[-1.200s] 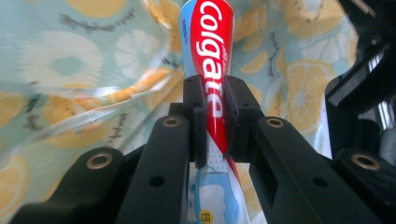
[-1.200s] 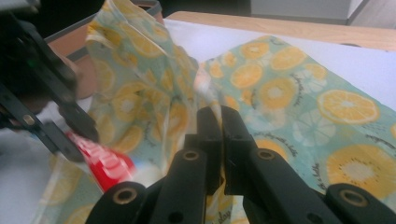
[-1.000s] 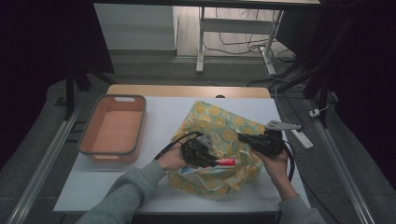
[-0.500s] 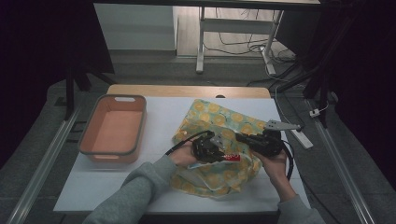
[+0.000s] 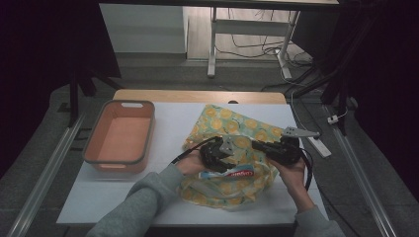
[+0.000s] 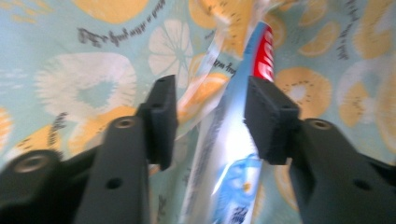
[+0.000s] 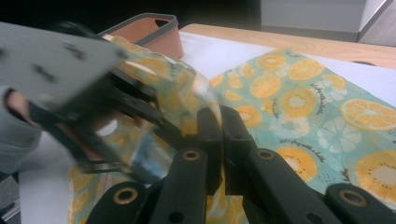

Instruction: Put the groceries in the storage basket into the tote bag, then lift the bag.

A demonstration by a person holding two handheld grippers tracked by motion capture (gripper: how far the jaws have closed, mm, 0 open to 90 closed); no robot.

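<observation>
Dim floor and cable-strewn stands surround a white worktop (image 5: 123, 197) with a wooden far edge. At its left stands an orange tray (image 5: 120, 137) with a grey rim, well apart from the work.

Right of the tray, toward the middle, lies a bag (image 5: 237, 133) printed with orange slices on pale green; its near part is clear plastic, and its far part lies flat on the worktop. A toothpaste tube (image 5: 228, 174), white and blue with a red band, lies lengthwise at the near side of the bag, just beside the left hand (image 5: 190, 162).

The left tool (image 5: 216, 160) points down over the tube. In the left gripper view its jaws stand apart, having just been opening, with the toothpaste tube (image 6: 233, 154) running between them; the left pad is clear of it, and the right pad (image 6: 268, 119) looks to be at its edge. The printed bag (image 6: 93, 84) lies behind.

Farther right, the right hand (image 5: 291, 175) holds the right tool (image 5: 257, 146), which points left toward the other one. In the right gripper view its jaws are pressed together on a fold of the bag (image 7: 196, 100), the clear edge raised off the worktop, with the left tool (image 7: 140, 112) close beside it and the tray (image 7: 149, 30) beyond.
</observation>
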